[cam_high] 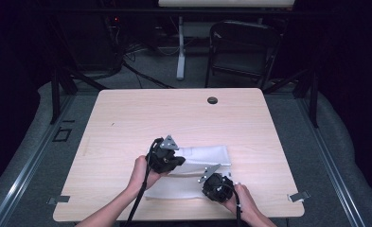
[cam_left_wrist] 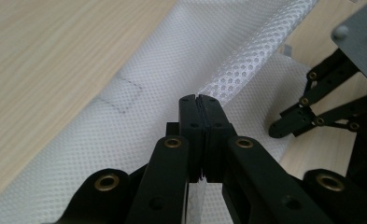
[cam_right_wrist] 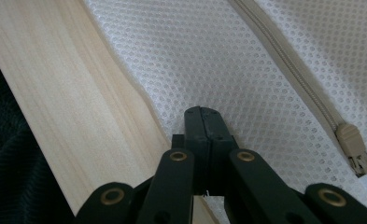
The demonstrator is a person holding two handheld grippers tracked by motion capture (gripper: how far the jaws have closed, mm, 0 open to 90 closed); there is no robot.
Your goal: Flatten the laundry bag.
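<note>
With both jaws pinched together on the white mesh bag (cam_high: 200,166), the left gripper (cam_high: 168,160) at centre frame and the right gripper (cam_high: 217,187) lower right appear mid-fold, likely needing the raised edge carried across next.

Here's the counter (cam_high: 127,123), a pale wood-grain top with rounded corners, and most of its surface is bare. There's a small dark round grommet (cam_high: 212,100) set into it near the far edge, right of centre. Down at the near side lies a white mesh bag (cam_high: 207,156), spread flat on the wood, one long edge running close to the near edge of the counter. A beige zipper (cam_right_wrist: 307,100) crosses the mesh, its pull (cam_right_wrist: 354,142) at one end.
</note>
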